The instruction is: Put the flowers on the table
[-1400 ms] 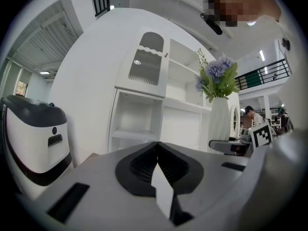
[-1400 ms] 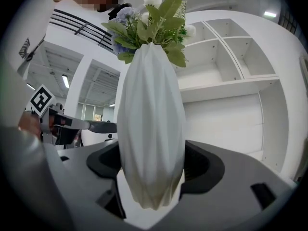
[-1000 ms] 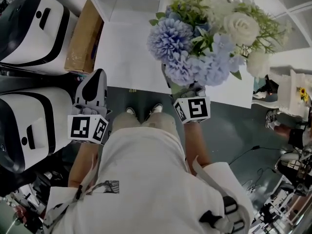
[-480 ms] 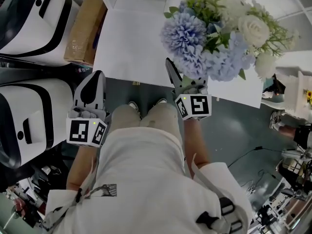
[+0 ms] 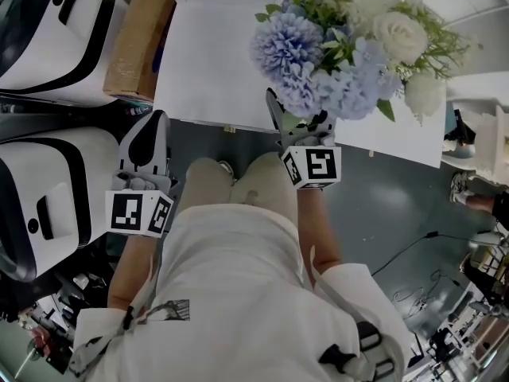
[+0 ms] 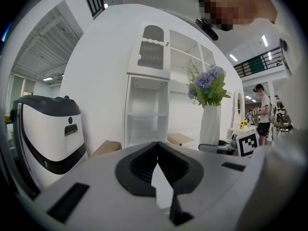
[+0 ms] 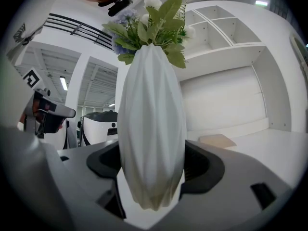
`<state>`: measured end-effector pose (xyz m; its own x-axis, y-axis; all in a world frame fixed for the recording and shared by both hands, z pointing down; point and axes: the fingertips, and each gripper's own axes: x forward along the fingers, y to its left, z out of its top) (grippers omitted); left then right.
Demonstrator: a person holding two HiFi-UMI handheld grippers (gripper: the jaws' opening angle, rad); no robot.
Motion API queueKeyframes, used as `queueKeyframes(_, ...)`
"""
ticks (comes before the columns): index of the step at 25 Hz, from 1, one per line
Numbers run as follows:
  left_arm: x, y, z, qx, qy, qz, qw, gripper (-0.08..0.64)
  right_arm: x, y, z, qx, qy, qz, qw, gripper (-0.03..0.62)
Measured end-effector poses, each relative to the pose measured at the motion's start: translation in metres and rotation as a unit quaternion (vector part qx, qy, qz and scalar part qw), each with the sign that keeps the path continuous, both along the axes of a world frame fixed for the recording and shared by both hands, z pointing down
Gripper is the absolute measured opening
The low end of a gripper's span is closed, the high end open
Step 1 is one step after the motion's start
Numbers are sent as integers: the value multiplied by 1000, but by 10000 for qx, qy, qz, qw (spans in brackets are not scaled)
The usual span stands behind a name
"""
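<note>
Gripping white ribbed vase (image 7: 151,129) in right gripper (image 5: 296,126), jaws pressed on both sides of its lower body. Upright, with blue and white flowers (image 5: 342,50) on top, over near edge of white table (image 5: 207,70); can't tell if touching tabletop. Holding left gripper (image 6: 156,163) low at left, short of table, jaws closed tip to tip, nothing between. Cardboard box (image 5: 139,46) just beside table's left edge, white machines (image 5: 40,205) further left.

White short-sleeved T-shirt (image 5: 231,277) is worn, small dark print (image 5: 171,305) at lower left, beige trousers (image 5: 235,188) at centre.
</note>
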<state>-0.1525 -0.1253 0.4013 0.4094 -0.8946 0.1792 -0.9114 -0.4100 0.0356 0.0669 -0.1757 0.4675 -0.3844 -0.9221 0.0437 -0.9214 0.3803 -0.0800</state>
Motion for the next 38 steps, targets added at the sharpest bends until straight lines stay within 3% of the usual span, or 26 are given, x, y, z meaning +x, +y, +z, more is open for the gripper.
queueKeyframes(7,-7,2,10,-13,-36,65,10000,15,-13,-7,28,-161,-45,34,9999,365)
queueKeyframes(14,-33,-30,40,-177,-122,-17,9998,15,-39,-43,75,-421,-6,19,9991,365)
queueKeyframes(38,-12,-3,37,-314,-176,-407,9985,15,-35,-36,85,-587,126,-401,9974,364)
